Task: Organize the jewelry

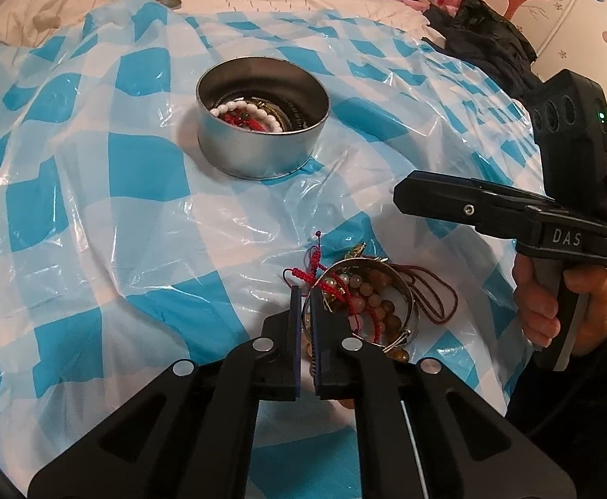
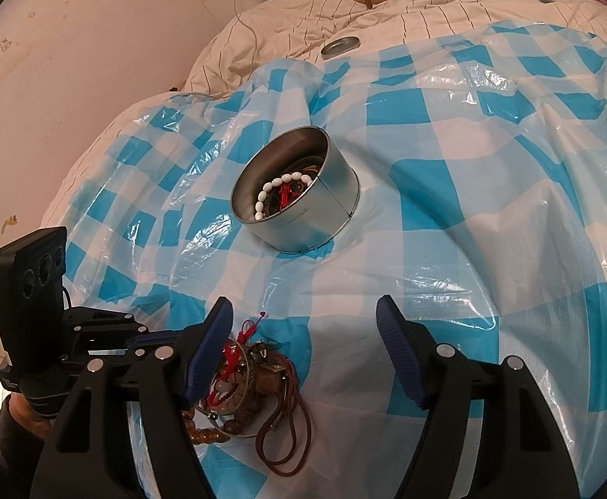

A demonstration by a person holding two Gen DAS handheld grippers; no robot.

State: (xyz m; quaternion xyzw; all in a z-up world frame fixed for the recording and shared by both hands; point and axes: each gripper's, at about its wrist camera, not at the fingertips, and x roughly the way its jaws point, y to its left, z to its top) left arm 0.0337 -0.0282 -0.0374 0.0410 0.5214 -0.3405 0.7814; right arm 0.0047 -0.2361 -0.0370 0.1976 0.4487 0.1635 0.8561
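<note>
Left wrist view: saw round metal tin (image 1: 262, 141) with white bead bracelet (image 1: 245, 113) inside, sat up on blue-checked plastic sheet (image 1: 75, 216). Nearer, left gripper (image 1: 306, 303) clamped onto red braided cord (image 1: 303, 276) at edge of jewelry pile (image 1: 370, 303). Further right, right gripper (image 1: 411, 197) hung wide open, gripping zilch.

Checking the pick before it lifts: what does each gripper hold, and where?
Left gripper is shut on the jewelry pile's near edge; which strand, unclear. Right gripper holds nothing.
</note>
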